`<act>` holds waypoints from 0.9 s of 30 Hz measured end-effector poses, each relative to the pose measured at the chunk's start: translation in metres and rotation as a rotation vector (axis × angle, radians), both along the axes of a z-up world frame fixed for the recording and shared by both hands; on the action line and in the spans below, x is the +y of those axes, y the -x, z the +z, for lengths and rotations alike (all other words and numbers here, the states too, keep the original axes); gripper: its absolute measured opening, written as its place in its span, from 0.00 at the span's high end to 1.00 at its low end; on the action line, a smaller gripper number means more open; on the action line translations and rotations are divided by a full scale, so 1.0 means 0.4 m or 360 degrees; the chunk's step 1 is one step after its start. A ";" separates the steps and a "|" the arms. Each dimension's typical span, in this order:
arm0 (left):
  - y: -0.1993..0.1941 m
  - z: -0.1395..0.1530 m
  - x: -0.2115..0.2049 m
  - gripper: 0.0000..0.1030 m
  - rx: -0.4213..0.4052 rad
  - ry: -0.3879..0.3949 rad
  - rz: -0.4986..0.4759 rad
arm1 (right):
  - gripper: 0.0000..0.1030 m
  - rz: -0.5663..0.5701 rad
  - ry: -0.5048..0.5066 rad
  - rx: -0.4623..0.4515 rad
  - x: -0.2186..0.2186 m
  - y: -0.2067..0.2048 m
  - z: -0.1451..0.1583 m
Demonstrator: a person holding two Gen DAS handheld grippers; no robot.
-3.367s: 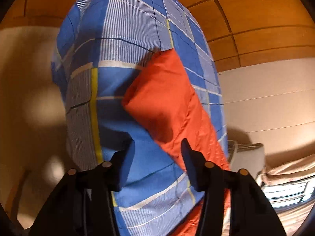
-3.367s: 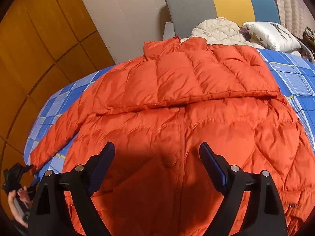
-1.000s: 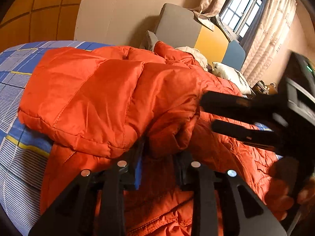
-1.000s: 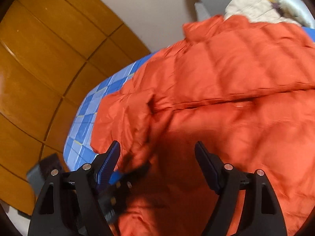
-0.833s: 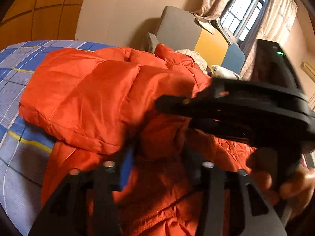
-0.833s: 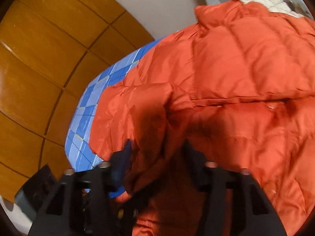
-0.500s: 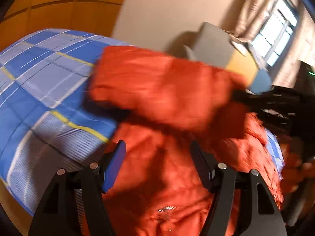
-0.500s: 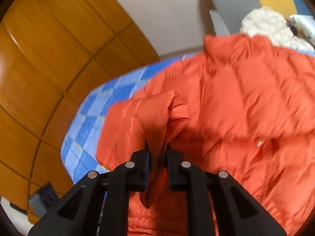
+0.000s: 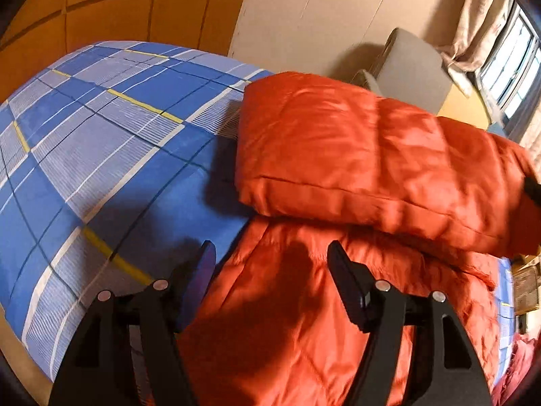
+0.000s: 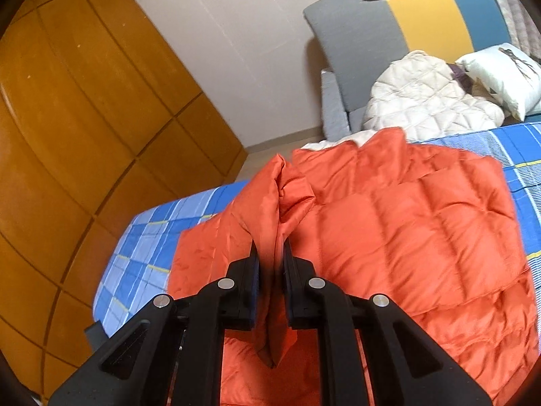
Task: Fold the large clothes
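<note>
On the bed (image 10: 142,237), right tool (image 10: 270,253) now pinches jacket sleeve (image 10: 270,203); left tool (image 9: 270,260), seemingly empty, has spread apart.

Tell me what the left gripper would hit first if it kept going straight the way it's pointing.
Most likely the orange jacket. The left gripper stands open and empty, aimed down at the jacket's lower body near its edge on the blue plaid bedsheet. Depth is hard to judge, so it might graze the folded sleeve beyond.

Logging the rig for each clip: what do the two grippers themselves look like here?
Both are alike. The left gripper and the right gripper are matte black plastic with two angular arms each, triangular cut-outs near the base and round silver screw heads at the joints. The fingers carry flat blue pads on their inner faces. No cables, markings or sleeves show.
</note>
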State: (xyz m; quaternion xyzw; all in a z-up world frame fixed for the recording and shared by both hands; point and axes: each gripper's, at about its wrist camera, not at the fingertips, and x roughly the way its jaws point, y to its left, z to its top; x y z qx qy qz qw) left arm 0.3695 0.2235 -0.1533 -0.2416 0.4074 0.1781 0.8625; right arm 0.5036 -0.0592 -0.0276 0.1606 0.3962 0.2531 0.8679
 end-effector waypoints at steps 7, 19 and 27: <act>-0.078 -0.013 0.009 0.35 0.0077 -0.0079 0.0041 | 0.89 -0.0147 -0.0018 -0.0010 -0.121 -0.027 -0.009; -0.147 -0.028 -0.022 0.40 0.0135 -0.0154 0.0036 | 0.89 -0.0375 0.0016 0.0099 -0.311 -0.047 -0.106; -0.149 -0.049 -0.026 0.47 0.0161 -0.0148 0.0021 | 0.89 -0.0462 0.0068 0.0203 -0.354 -0.075 -0.191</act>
